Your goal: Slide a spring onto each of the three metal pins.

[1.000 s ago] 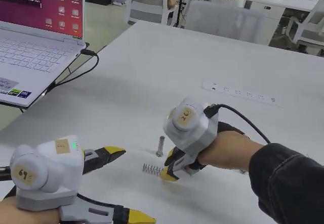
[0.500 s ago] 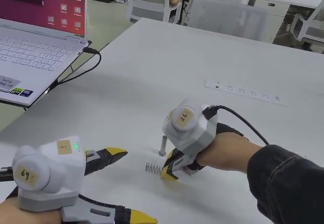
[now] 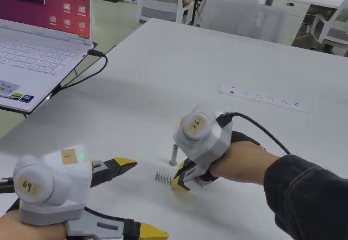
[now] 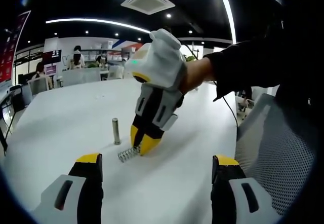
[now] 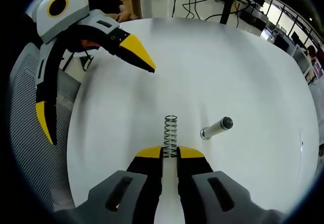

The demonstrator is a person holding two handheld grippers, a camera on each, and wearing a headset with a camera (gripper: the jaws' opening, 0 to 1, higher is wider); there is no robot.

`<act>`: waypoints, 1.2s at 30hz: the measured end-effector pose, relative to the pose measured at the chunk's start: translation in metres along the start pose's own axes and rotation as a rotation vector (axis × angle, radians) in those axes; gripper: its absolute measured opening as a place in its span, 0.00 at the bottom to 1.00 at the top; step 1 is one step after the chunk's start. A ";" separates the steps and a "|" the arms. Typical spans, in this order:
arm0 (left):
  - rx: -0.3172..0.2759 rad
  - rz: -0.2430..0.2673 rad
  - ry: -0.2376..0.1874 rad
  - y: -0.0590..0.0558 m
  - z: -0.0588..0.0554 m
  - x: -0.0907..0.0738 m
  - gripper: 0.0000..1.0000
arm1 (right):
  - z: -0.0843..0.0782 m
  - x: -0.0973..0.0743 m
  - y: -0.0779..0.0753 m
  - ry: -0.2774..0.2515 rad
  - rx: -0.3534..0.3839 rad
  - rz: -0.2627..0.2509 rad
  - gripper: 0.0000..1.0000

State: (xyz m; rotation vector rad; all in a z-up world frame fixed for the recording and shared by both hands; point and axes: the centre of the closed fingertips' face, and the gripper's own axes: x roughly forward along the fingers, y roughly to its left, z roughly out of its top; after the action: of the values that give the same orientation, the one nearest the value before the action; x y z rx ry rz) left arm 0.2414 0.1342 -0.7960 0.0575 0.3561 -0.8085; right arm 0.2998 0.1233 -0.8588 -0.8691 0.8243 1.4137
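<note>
**Q:** How many of each item are there?
**A:** One spring (image 5: 170, 130), one metal pin (image 5: 216, 127) and two grippers. There is also one laptop (image 3: 38, 50) and one power strip (image 3: 261, 99).

**Q:** How does the spring look, and where is it?
**A:** It is a slim, straight coil of bare metal with close, even turns. In the right gripper view it rises from lower centre. Its near end is pinched between the yellow tips of the right gripper (image 5: 169, 153), whose jaws are drawn together on it. In the head view it sits just below centre and points left from those tips, low over the table. Its free end appears to touch the surface, though at this size that is uncertain.

**Q:** And the pin?
**A:** It is a short silver cylinder standing upright on the table. It is just beside the spring and apart from it, directly above it in the head view.

**Q:** What of the left gripper (image 3: 145, 196)?
**A:** It is at lower left of the head view with its jaws spread wide, well to the left of the spring.

**Q:** What are the surface and the room like?
**A:** The table (image 3: 190, 66) is white and matt. The laptop is at upper left with its screen lit, and the power strip lies right of centre. Pale chairs (image 3: 239, 20) line the upper edge. The left gripper view shows an open office with ceiling strip lights
</note>
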 end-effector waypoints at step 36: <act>0.060 -0.153 0.027 -0.035 0.012 0.032 0.77 | -0.055 -0.077 0.037 0.034 0.004 -0.014 0.08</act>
State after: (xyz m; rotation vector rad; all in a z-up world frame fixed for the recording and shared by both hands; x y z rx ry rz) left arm 0.2403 0.0857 -0.7921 0.0977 0.3647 -0.9703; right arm 0.2645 0.0381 -0.8166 -0.8970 0.8448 1.3876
